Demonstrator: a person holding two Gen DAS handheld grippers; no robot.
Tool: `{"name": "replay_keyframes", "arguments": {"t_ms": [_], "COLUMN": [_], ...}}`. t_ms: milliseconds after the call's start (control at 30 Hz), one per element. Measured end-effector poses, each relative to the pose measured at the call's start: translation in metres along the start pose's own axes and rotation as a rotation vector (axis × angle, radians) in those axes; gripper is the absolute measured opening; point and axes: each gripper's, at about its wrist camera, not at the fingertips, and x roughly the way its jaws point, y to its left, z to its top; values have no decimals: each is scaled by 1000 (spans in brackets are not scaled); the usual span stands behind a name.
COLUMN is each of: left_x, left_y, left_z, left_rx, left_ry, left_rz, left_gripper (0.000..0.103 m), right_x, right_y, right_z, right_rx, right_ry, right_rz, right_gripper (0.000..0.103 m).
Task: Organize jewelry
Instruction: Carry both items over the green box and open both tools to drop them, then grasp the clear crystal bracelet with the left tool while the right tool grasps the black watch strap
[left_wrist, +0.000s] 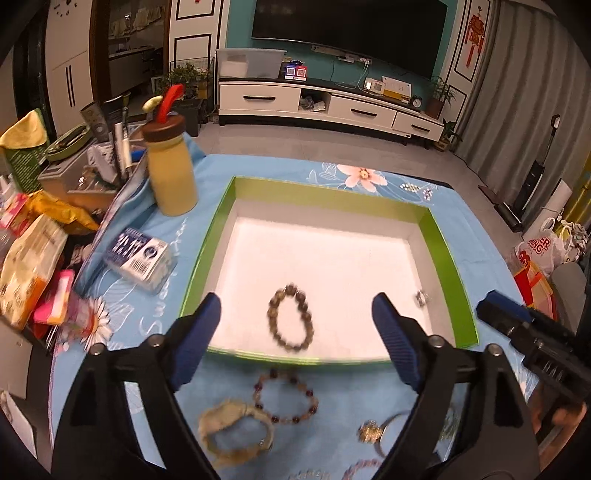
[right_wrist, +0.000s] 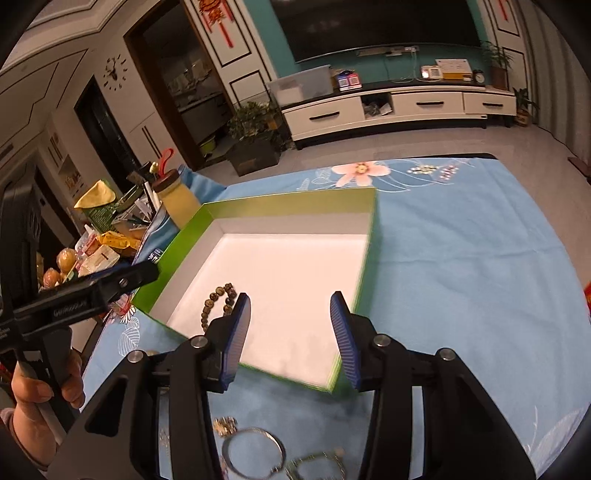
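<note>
A green-walled box (left_wrist: 221, 206) with a white floor lies on the blue cloth; it also shows in the right wrist view (right_wrist: 365, 254). A dark beaded bracelet (left_wrist: 291, 318) lies inside it, partly hidden behind a finger in the right wrist view (right_wrist: 218, 299). A small silver piece (left_wrist: 420, 297) lies by the box's right wall. In front of the box lie a purple beaded bracelet (left_wrist: 286, 397), a pale bangle (left_wrist: 236, 430), a gold charm (left_wrist: 369, 432) and a silver bangle (right_wrist: 255, 452). My left gripper (left_wrist: 295, 339) is open and empty above the box's near edge. My right gripper (right_wrist: 290, 339) is open and empty over the box's near corner.
A yellow bottle (left_wrist: 171, 173) with a brown lid stands left of the box. A blue-white packet (left_wrist: 142, 258) lies beside it. Snack bags and boxes (left_wrist: 29, 258) crowd the left edge. The right gripper's body (left_wrist: 535, 339) shows at the right.
</note>
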Motion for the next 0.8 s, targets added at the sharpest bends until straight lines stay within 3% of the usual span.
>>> {"name": "replay_keyframes", "arguments": {"t_ms": [200,800], "left_x": [-27,-66], "left_y": [15,44], "left_z": [-41,-136], "left_rx": [-19,-111], "left_ry": [21,122], "left_rz": [33,58], "left_gripper": [89,89], "right_x": [-30,-86], "right_y": [-12,-8], "right_z": [-26,-104], "right_rx": [11,7], "right_ry": [-7,77], "right_rz": [-46,-34], "right_gripper": [45,45]}}
